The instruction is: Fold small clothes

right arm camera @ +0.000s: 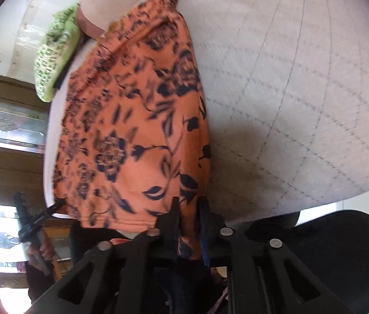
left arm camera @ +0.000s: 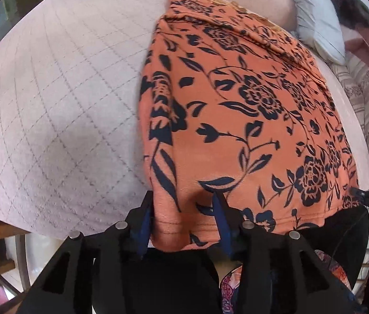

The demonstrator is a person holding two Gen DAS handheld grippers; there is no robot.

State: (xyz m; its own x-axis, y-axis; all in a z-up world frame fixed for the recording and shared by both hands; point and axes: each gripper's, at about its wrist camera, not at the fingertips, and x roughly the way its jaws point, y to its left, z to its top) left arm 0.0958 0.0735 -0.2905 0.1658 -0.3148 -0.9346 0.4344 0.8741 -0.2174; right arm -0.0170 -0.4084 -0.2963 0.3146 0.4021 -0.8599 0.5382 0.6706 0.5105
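Gripping the orange floral garment (left arm camera: 236, 120) hem — right gripper (right arm camera: 188, 209) pinching, left gripper (left arm camera: 183, 209) fingers spread around it.

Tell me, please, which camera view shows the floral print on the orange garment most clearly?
The left wrist view: there the orange garment fills the frame in sharp focus, every dark flower and leaf crisp. The right wrist view shows the same garment blurred and narrower, its flowers smeared, lying on the quilted surface.
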